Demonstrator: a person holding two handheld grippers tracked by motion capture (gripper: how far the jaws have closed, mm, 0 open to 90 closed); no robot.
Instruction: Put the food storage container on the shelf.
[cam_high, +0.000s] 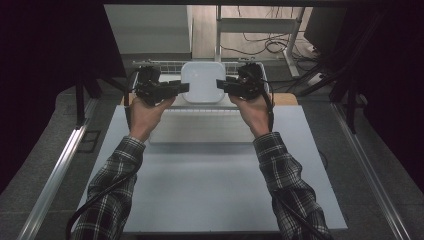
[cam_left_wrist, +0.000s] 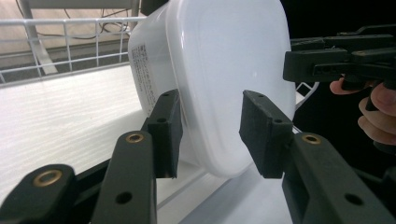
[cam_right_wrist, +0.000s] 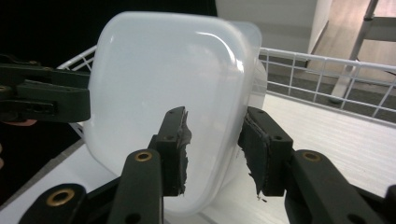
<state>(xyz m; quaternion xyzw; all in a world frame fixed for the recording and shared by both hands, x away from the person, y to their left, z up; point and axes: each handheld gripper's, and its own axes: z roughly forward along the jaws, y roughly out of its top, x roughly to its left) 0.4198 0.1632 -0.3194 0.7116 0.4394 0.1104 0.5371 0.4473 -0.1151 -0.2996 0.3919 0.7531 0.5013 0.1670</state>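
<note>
A white translucent plastic container (cam_high: 202, 82) is held on edge between my two grippers at the far middle of the table. My left gripper (cam_high: 185, 87) comes in from the left and my right gripper (cam_high: 221, 83) from the right. In the left gripper view the container (cam_left_wrist: 224, 70) fills the gap of my left gripper (cam_left_wrist: 210, 107), one jaw on its labelled side and one on its broad face. In the right gripper view my right gripper (cam_right_wrist: 214, 121) straddles the opposite edge of the container (cam_right_wrist: 159, 79). Its lower edge is off the white surface.
A white wire basket (cam_high: 167, 65) stands behind and around the container, its rail (cam_right_wrist: 327, 70) close by. A pale flat panel (cam_high: 200, 127) lies on the grey table (cam_high: 210, 190) just in front. Dark stands and cables flank the table.
</note>
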